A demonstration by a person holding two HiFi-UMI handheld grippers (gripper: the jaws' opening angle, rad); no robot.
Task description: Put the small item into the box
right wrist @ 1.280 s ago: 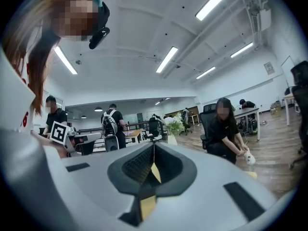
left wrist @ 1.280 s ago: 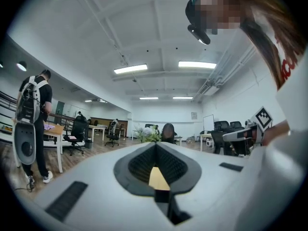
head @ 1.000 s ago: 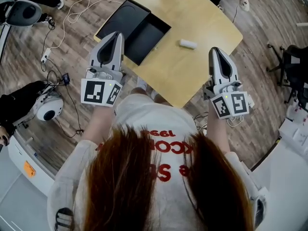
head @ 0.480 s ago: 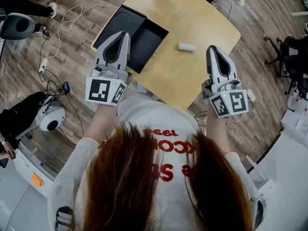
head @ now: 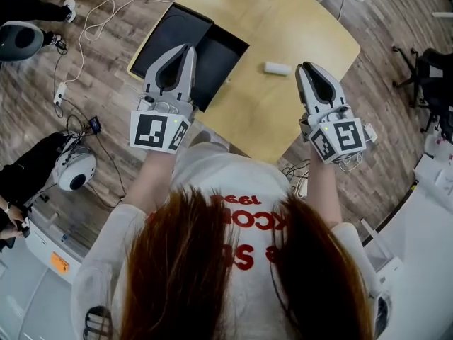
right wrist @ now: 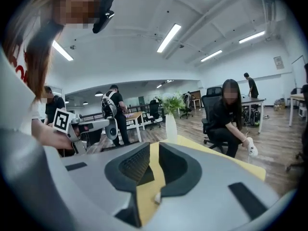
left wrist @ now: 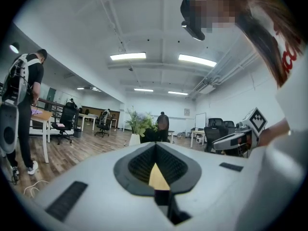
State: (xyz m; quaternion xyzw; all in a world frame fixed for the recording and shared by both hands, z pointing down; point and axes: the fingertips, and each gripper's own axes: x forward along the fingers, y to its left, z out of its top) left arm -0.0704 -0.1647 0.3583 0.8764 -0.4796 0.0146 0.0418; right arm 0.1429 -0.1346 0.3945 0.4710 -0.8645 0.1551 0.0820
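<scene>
The black box point(head: 170, 32) lies open at the upper left of the head view, on the left edge of the yellow counter point(head: 283, 20). The left tool point(head: 186, 50) hangs over the box's near corner with its jaws closed tip to tip and nothing in them. Right of centre, the small white item point(head: 277, 68) lies alone on the bare counter, well apart from the box. The right tool point(head: 304, 68) is just beside it on the right. Its jaws have just been opening and now show only a narrow slit with nothing between the pads.

That slit looks like the main risk to me. It seems too slim for the item, so the tips could shove it along the counter instead of straddling it. The item looks rounded and might roll towards the edge. The left tool over the box could also get in the way of the drop.

Only the head view shows the box and the item together. The left gripper view shows the left tool point(left wrist: 155, 146) closed, with a sliver of counter and the office beyond. The right gripper view shows the gap in the right tool point(right wrist: 153, 150), and a pale speck low in it is probably the item.
</scene>
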